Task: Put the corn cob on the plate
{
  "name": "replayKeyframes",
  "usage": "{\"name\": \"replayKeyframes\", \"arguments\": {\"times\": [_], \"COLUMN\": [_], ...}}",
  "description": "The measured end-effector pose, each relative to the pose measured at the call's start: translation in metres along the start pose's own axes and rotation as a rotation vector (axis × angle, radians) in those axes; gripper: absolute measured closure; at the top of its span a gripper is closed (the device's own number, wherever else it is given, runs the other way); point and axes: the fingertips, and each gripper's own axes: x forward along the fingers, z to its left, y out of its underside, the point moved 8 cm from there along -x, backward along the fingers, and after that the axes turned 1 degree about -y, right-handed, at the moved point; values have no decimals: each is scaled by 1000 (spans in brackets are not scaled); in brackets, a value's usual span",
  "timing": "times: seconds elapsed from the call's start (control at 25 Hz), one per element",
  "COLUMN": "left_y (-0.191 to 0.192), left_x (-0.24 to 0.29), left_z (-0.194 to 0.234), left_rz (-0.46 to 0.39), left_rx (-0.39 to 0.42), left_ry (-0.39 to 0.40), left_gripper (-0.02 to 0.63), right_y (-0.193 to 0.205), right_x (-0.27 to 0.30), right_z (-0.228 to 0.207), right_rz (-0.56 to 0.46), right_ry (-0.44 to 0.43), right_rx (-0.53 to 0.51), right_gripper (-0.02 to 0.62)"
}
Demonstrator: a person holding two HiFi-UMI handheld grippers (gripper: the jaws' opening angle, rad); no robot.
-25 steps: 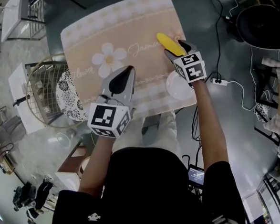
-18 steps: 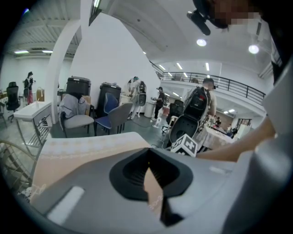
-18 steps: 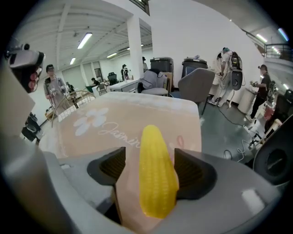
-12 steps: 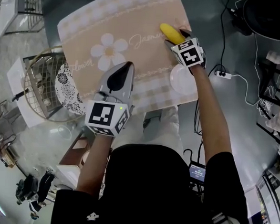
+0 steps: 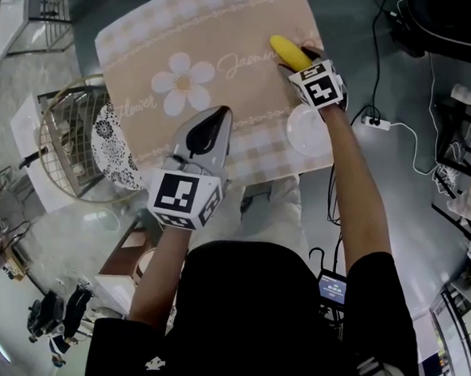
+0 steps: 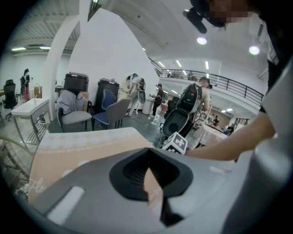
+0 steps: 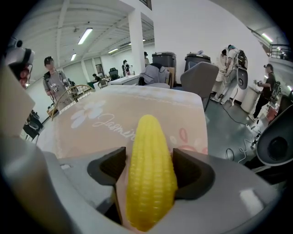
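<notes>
My right gripper (image 7: 147, 161) has just been opening wide. The corn cob (image 5: 285, 50) sits between its jaws, not squeezed, on the table (image 5: 230, 30) just past the plate (image 5: 306, 133). My left gripper (image 6: 147, 165), left of the plate, is closed on nothing.

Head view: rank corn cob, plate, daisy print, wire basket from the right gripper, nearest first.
From the right gripper, whose jaws have just been opening:
1. corn cob: between the jaws.
2. plate: just behind it, toward the person.
3. daisy print: left, on the tablecloth.
4. wire basket: farthest left.
</notes>
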Motion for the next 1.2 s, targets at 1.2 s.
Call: {"name": "replayKeyframes", "arguments": {"times": [1.2], "left_y": [-3], "left_x": [7], "left_z": [-32], "left_rz": [-9], "left_rx": [-7], "left_ry": [45], "left_gripper": [598], "right_y": [18], "right_x": [-41], "right_z": [-5], "right_rz": [-92], "right_ry": [27], "right_rx": [134], "right_gripper": [341]}}
